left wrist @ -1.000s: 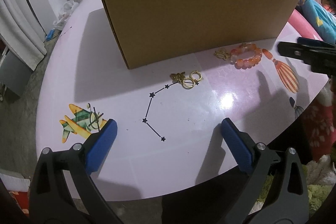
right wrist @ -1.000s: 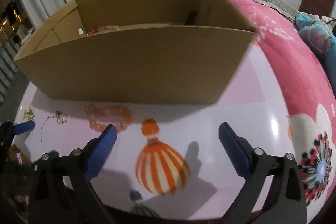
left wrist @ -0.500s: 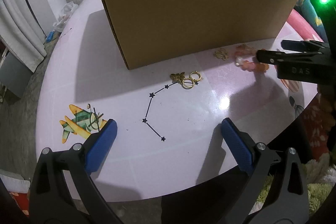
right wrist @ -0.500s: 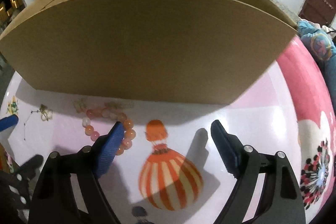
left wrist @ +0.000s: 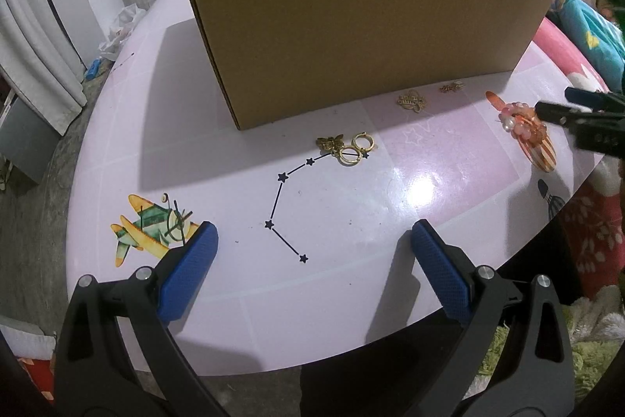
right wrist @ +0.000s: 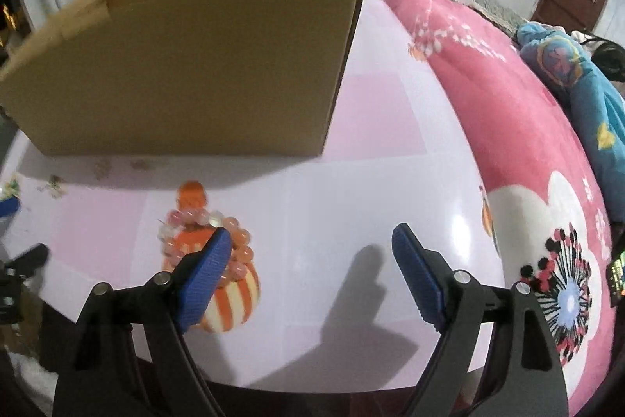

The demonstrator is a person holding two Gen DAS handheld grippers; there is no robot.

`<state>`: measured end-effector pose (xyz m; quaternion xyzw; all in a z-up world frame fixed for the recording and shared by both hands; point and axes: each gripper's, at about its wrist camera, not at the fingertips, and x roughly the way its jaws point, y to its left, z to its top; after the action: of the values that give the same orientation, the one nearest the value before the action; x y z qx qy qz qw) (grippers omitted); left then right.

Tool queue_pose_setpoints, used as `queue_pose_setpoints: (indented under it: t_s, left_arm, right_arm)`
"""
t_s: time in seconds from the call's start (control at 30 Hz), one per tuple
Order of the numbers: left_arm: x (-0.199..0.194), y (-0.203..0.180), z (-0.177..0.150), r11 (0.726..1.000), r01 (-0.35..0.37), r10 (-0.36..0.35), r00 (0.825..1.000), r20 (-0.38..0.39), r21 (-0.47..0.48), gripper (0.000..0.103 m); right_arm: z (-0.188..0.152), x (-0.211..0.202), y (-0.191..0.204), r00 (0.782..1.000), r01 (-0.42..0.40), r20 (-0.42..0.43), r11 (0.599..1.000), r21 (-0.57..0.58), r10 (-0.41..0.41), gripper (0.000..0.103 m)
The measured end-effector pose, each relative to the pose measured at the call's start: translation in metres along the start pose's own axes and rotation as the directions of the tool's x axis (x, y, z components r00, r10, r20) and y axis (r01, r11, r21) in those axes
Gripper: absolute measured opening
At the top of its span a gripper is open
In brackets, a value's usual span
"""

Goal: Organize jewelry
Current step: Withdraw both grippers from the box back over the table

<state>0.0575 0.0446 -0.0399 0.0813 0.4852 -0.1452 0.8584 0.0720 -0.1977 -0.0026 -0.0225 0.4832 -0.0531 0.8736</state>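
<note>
Bracelet (right wrist: 203, 237): pink and orange beads, lying on the round table right over the striped balloon print (right wrist: 230, 299), near the table's edge, well clear of the box
Bracelet vs right gripper (right wrist: 312, 260): left pad's tip (right wrist: 211, 260) overlaps the bead ring in the right wrist view, looks poked into or over the loop; touching or just above, can't tell tbh
Right gripper state: jaws wide apart, nothing clamped, right pad over bare table with only its shadow between
Right gripper from the other side: dark tip (left wrist: 562, 116) coming in at the right edge of the left wrist view, right at the beads (left wrist: 519, 120)
Left gripper (left wrist: 312, 253): pads spread wide, empty, hanging over the near part of the table, constellation print (left wrist: 281, 206) between them
Gold rings (left wrist: 357, 149): two small hoops next to a gold butterfly charm (left wrist: 330, 143), just in front of the box's near corner
More gold bits: a flat charm (left wrist: 410, 102) and a smaller one (left wrist: 451, 87), close to the box's front wall
Cardboard box (left wrist: 351, 22): open top, sits at the back-middle of the table, inside not visible from the left view
Table (left wrist: 390, 284): glossy pale lilac, airplane print (left wrist: 148, 225) by the left pad
Background: pink flowered blanket (right wrist: 508, 104) beyond the table's right side, a bit blurry
</note>
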Motion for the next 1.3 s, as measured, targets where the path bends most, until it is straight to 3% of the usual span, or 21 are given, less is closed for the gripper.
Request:
queue_pose_setpoints:
  t_s: [0.2, 0.37, 0.5, 0.6, 0.73, 0.87, 1.03, 1.13, 1.3]
  left_arm:
    - [-0.002, -0.002, -0.002, 1.0, -0.002, 0.002, 1.0, 0.012, 0.001, 0.096]
    - [-0.004, -0.001, -0.001, 1.0, 0.004, -0.004, 1.0, 0.012, 0.01, 0.096]
    - [-0.026, 0.01, 0.006, 0.998, 0.056, -0.052, 0.989, 0.136, -0.026, 0.096]
    - [-0.03, 0.015, 0.012, 0.997, 0.069, -0.064, 0.984, 0.164, -0.028, 0.095]
    - [-0.027, 0.013, 0.014, 0.998, 0.064, -0.062, 0.984, 0.169, -0.005, 0.095]
    - [-0.026, 0.007, 0.011, 0.998, 0.07, -0.07, 0.98, 0.186, 0.009, 0.091]
    - [-0.022, 0.006, 0.012, 0.996, 0.094, -0.094, 0.979, 0.181, 0.008, 0.071]
    - [-0.018, 0.004, 0.014, 0.995, 0.099, -0.099, 0.979, 0.175, 0.013, 0.06]
    - [-0.019, 0.0, 0.011, 0.99, 0.138, -0.138, 0.976, 0.167, 0.013, 0.046]
  right_arm:
    - [0.008, -0.021, 0.014, 0.979, -0.184, 0.091, 0.983, 0.027, 0.181, 0.082]
    - [0.019, -0.017, 0.027, 0.943, -0.325, 0.088, 0.945, 0.041, 0.321, 0.059]
    - [0.025, -0.015, 0.033, 0.896, -0.443, 0.083, 0.894, 0.074, 0.437, 0.04]
    - [0.032, -0.012, 0.038, 0.847, -0.531, 0.093, 0.84, 0.112, 0.523, 0.035]
    - [0.038, -0.01, 0.042, 0.816, -0.579, 0.107, 0.804, 0.137, 0.569, 0.031]
    - [0.044, -0.009, 0.044, 0.809, -0.588, 0.118, 0.795, 0.149, 0.576, 0.031]
    - [0.044, -0.004, 0.042, 0.785, -0.619, 0.133, 0.763, 0.185, 0.605, 0.03]
    - [0.041, -0.004, 0.04, 0.782, -0.623, 0.144, 0.759, 0.189, 0.606, 0.03]
    - [0.031, -0.009, 0.039, 0.802, -0.597, 0.13, 0.783, 0.172, 0.583, 0.03]
